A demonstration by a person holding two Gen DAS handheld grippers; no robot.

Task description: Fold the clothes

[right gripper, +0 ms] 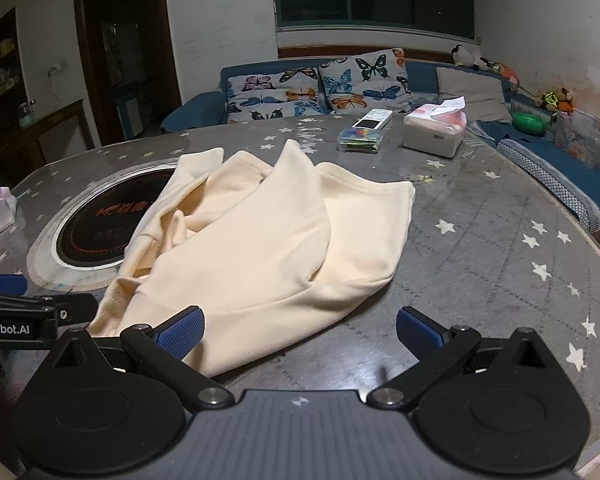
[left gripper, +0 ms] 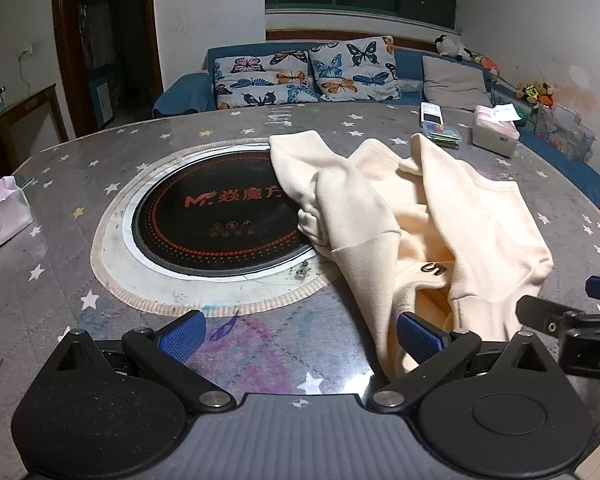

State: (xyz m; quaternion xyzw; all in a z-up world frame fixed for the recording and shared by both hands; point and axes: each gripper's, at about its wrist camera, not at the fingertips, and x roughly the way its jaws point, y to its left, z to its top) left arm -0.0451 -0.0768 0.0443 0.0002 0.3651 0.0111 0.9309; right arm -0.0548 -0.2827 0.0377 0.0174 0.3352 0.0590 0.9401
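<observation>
Nothing is looking folded yet: the cream sweatshirt (right gripper: 260, 240) is lying crumpled on the star-print table (right gripper: 480, 240), one edge draping over the round inset cooktop (left gripper: 220, 216), sleeves bunched, though which part is which is hard to tell. You are holding the left gripper (left gripper: 300, 338) and right gripper (right gripper: 300, 332) wide open, gripping nothing, hovering at the near hem, so spreading flat and every fold are waiting.

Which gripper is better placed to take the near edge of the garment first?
Probably the right gripper: it is open, and the garment lies just ahead between its fingers. The left gripper, also open, mostly faces bare table.
</observation>
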